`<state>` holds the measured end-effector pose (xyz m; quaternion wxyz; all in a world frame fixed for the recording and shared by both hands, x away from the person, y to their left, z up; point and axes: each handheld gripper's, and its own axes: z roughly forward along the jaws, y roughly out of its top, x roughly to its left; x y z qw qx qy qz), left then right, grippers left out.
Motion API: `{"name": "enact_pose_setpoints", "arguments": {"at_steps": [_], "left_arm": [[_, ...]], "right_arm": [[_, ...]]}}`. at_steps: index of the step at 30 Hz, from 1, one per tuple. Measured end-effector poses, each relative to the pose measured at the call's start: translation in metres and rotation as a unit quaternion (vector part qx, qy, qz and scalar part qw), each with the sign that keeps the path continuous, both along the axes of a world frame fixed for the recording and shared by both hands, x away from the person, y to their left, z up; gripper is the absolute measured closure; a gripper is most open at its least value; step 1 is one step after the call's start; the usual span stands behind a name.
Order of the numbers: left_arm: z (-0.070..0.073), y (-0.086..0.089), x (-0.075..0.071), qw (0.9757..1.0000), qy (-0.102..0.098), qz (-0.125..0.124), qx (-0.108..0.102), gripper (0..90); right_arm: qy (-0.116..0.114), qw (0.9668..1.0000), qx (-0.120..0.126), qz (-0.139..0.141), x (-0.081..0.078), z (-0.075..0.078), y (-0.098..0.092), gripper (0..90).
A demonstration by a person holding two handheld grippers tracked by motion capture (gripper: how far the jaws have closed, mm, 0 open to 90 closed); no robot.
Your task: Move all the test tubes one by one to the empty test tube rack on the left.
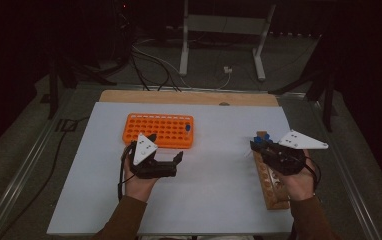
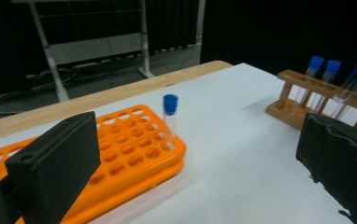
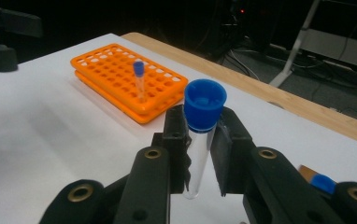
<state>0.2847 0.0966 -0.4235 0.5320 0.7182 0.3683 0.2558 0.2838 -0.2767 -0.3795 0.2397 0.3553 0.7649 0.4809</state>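
Right gripper [image 3: 200, 140] clamps a clear blue-capped test tube [image 3: 200, 140], plain in its own view; left gripper [image 1: 165, 150] jaws apart, near the orange plastic rack [image 1: 159, 130].

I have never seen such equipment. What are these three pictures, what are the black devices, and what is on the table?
A person sits at a white table and holds a hand tool with two black jaws in each hand. One picture looks down from above; the other two come from small cameras riding on each tool.

The left gripper has its jaws wide apart and holds nothing. The right gripper is closed on a clear test tube with a blue cap.

On the table lie an orange rack with one capped tube standing in it, and a wooden rack with several more tubes.
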Motion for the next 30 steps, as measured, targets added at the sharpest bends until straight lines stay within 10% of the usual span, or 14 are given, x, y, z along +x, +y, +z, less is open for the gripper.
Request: {"name": "enact_pose_setpoints", "arguments": {"at_steps": [30], "left_arm": [[-0.009, -0.069, 0.014, 0.9979, 0.006, -0.065, 0.006, 3.0]], "right_arm": [[0.031, 0.9982, 0.008, 0.05, 0.011, -0.008, 0.046, 77.2]]}}
